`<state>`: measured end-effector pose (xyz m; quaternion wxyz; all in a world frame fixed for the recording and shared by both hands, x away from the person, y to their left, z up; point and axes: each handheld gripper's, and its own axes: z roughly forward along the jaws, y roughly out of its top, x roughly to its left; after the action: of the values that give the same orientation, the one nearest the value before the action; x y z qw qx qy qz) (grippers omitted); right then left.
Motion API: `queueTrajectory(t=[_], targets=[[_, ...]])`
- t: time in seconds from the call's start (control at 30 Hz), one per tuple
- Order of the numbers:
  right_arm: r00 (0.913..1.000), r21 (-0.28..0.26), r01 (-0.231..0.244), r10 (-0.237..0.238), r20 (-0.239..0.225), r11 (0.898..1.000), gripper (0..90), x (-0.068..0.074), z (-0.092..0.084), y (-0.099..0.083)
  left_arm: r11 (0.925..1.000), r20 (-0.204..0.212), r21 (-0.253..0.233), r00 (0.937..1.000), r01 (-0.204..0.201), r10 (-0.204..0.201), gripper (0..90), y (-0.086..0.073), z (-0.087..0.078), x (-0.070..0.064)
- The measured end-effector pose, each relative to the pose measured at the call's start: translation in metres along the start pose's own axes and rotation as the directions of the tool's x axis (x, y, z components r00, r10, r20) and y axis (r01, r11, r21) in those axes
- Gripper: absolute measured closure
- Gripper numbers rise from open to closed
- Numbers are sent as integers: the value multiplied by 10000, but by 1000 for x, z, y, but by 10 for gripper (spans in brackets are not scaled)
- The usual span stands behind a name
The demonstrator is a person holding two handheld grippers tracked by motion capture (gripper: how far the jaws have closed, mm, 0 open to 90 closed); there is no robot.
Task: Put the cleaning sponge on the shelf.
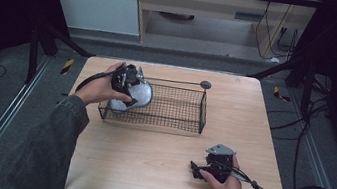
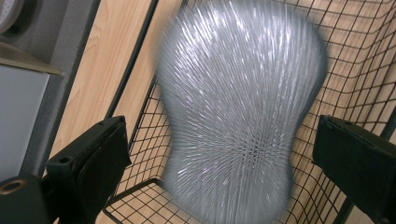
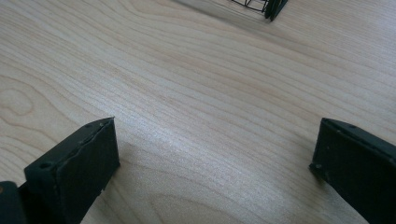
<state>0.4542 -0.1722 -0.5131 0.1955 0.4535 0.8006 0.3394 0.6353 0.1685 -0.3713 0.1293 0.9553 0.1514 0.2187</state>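
High view sits up above the person's side, looking forward and down, so the whole tabletop (image 1: 159,143) fits in with floor around it. Left gripper view rides the left tool (image 2: 219,154) and stares super close down into the wire basket (image 2: 359,56) over at the tabletop's far-left part. Right gripper view skims low over bare wood, just catching a basket corner up top, so all three views share that basket.
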Motion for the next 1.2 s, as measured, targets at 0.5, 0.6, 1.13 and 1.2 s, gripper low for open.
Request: queueTrajectory(t=[0.5, 0.6, 1.13, 1.2], targets=[[10000, -1, 14, -14, 4, 10000, 7, 0, 0, 0, 9988, 140, -484, 9999, 1, 6, 53, 4, -12, -5], [10000, 2, 5, -5, 1, 10000, 7, 0, 0, 0, 9979, 143, -641, 9999, -26, 35, 54, 5, -17, -7], [10000, 0, 8, -8, 9, 10000, 7, 0, 0, 0, 9929, 280, -1151, 9992, 312, -282, 40, 0, -39, -28], [10000, 3, 4, -4, 27, 10000, 7, 0, 0, 0, 9921, 221, -1208, 9992, 343, -319, 40, -1, -42, -32]])
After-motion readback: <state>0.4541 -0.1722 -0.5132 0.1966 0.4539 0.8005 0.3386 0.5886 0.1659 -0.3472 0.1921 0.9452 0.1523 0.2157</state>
